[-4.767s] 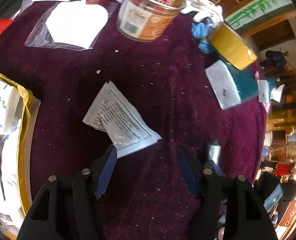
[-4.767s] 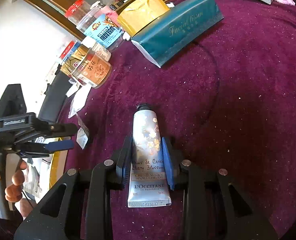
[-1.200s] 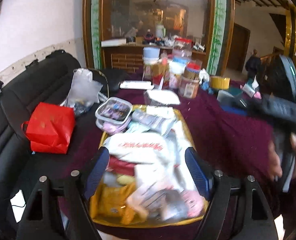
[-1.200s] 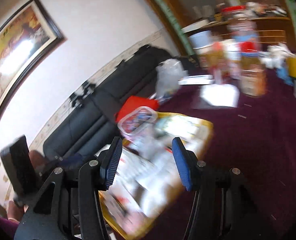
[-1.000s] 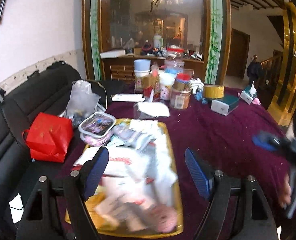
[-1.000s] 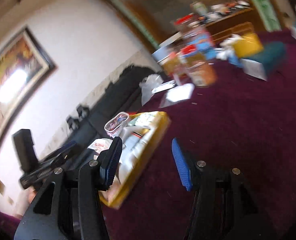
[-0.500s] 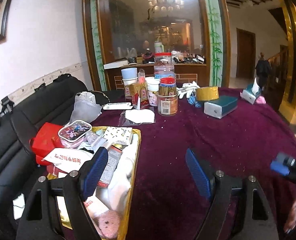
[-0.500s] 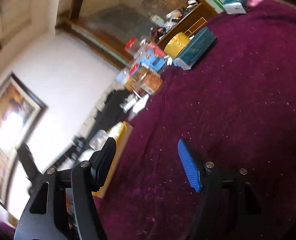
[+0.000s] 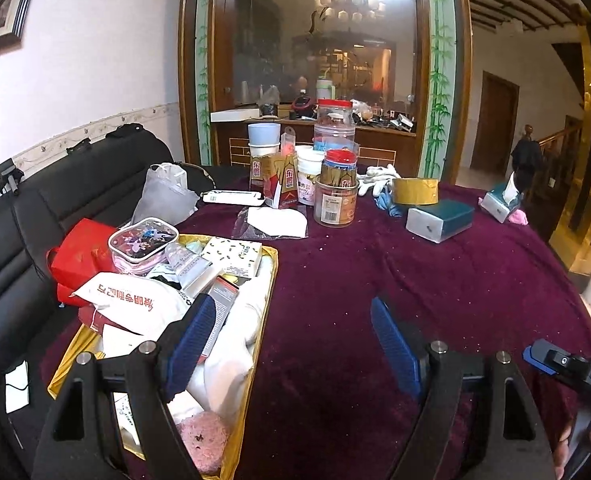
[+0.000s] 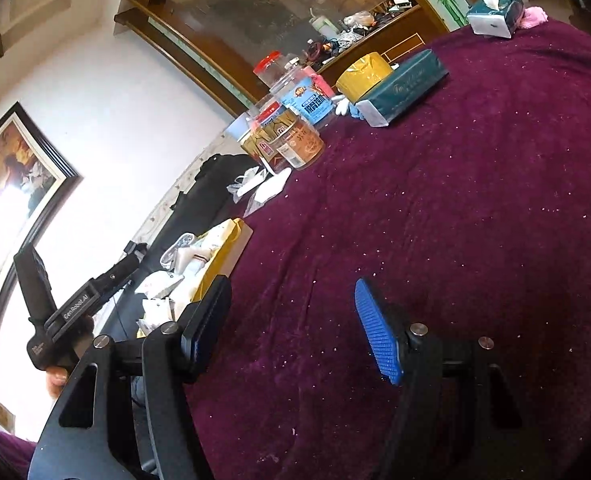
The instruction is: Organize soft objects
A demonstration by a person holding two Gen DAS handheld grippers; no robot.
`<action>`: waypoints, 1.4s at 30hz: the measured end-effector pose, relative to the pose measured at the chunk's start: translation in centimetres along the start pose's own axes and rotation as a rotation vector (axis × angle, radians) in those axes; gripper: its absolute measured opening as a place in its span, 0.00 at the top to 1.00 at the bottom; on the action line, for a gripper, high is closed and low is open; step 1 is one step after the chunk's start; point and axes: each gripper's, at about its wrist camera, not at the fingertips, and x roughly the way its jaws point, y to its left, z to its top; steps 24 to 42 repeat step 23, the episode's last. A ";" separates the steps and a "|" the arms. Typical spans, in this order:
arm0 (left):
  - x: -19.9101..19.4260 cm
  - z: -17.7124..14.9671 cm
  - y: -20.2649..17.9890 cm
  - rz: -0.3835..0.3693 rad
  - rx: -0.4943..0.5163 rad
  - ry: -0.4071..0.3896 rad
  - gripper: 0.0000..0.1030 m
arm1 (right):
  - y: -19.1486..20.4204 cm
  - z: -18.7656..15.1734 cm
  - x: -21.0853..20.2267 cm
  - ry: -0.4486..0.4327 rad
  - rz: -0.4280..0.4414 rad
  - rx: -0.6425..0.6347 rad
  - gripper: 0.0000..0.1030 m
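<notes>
A gold tray (image 9: 270, 276) at the left of the purple table holds several soft things: a white packet with red characters (image 9: 135, 300), a flowered hand cream tube (image 9: 185, 266), white cloth (image 9: 235, 336) and a pink fluffy item (image 9: 203, 440). My left gripper (image 9: 295, 344) hangs open over the tray's right rim and the bare cloth, with nothing between its blue pads. My right gripper (image 10: 291, 328) is open too and empty, low over the purple cloth to the right of the tray (image 10: 231, 256). Each gripper shows in the other's view: the right gripper (image 9: 567, 364), the left gripper (image 10: 75, 308).
Several jars (image 9: 337, 196), a yellow tape roll (image 9: 415, 191), a teal tissue pack (image 9: 441, 222), a bagged white mask (image 9: 275, 222) and a tissue box (image 9: 501, 204) stand at the table's far side. A red bag (image 9: 77, 256) and black sofa (image 9: 55, 208) lie left.
The right gripper, earlier shut on the hand cream tube, is now empty and the tube lies in the tray. Both grippers have drawn back rightward from over the tray, then stayed put.
</notes>
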 end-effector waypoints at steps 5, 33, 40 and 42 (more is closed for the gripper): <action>-0.3 -0.2 -0.1 -0.007 -0.001 -0.001 0.22 | 0.0 -0.1 0.1 0.003 -0.013 0.003 0.37; -0.7 -0.2 -1.5 0.010 0.057 -0.051 0.22 | -0.2 -0.2 0.3 0.011 -0.043 0.007 0.37; -0.7 -0.2 -1.5 0.010 0.057 -0.051 0.22 | -0.2 -0.2 0.3 0.011 -0.043 0.007 0.37; -0.7 -0.2 -1.5 0.010 0.057 -0.051 0.22 | -0.2 -0.2 0.3 0.011 -0.043 0.007 0.37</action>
